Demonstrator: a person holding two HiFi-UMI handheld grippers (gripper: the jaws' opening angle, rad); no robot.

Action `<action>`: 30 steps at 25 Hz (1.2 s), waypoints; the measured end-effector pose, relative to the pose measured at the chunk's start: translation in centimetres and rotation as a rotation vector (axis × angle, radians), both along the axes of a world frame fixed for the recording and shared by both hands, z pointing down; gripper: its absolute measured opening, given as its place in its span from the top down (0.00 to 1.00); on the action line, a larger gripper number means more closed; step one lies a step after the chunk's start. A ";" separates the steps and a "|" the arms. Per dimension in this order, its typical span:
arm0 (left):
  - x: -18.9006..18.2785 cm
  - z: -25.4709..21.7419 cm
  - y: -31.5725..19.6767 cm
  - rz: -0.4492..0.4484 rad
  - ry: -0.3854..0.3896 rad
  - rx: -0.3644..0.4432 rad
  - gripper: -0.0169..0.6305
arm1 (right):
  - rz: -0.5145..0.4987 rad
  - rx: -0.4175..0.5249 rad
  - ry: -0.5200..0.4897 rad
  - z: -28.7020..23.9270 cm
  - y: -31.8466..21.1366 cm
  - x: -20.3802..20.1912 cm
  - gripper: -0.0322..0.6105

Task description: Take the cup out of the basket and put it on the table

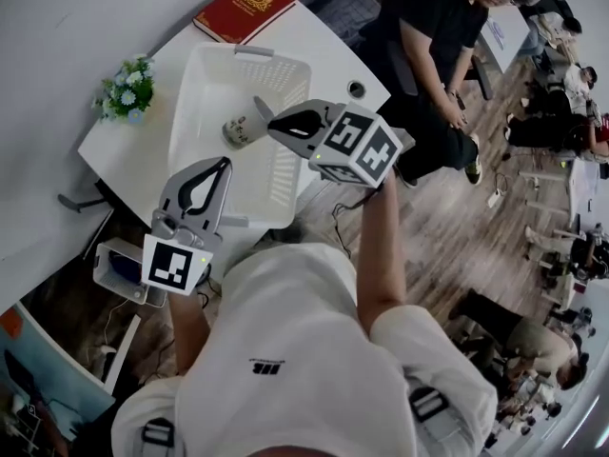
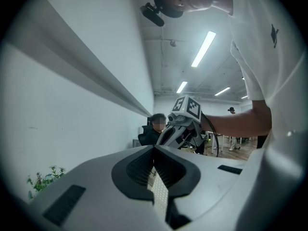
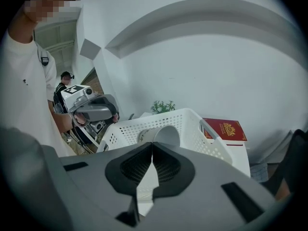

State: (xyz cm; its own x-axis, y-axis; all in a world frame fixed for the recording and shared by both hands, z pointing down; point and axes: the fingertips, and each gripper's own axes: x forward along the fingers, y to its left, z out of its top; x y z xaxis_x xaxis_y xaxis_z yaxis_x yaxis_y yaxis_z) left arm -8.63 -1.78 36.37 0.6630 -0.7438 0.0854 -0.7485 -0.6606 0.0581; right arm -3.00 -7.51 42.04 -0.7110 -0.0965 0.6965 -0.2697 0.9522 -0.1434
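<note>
- Our right hand-held gripper (image 1: 259, 107) pinches the tilted cup (image 1: 240, 129) by its rim, within the walls of the basket (image 1: 203, 76).
- The basket stands at the near edge of the counter (image 1: 122, 152).
- Our left hand-held gripper (image 1: 225, 161), jaws pressed together and empty, hovers beside the basket's near corner.

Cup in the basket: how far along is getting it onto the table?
Done: nothing yet; the cup is inside the white basket, not on the table. In hand: the right hand-held gripper is shut, seemingly pinching the cup's rim. To do: lift it clear and set it on the table. The left hand-held gripper is shut and empty.
</note>
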 end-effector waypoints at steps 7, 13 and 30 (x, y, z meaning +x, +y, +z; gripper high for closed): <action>1.5 -0.5 -0.4 -0.003 -0.033 0.009 0.96 | -0.006 0.007 -0.081 -1.5 -0.2 1.4 0.92; 3.7 -1.0 -1.3 -0.041 -0.069 0.024 0.96 | -0.033 0.012 -0.155 -2.6 -0.5 3.6 0.92; 11.5 -2.4 -3.8 -0.025 -0.142 0.031 0.96 | -0.039 0.004 -0.287 -4.2 -1.8 11.0 0.92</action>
State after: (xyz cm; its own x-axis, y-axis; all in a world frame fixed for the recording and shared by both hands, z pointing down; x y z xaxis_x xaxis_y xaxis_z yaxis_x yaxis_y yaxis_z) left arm 2.89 -5.54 34.00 0.6274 -0.7634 0.1535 -0.7638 -0.6417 -0.0697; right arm 7.96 -9.31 37.85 -0.8821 -0.0676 0.4662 -0.1822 0.9616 -0.2052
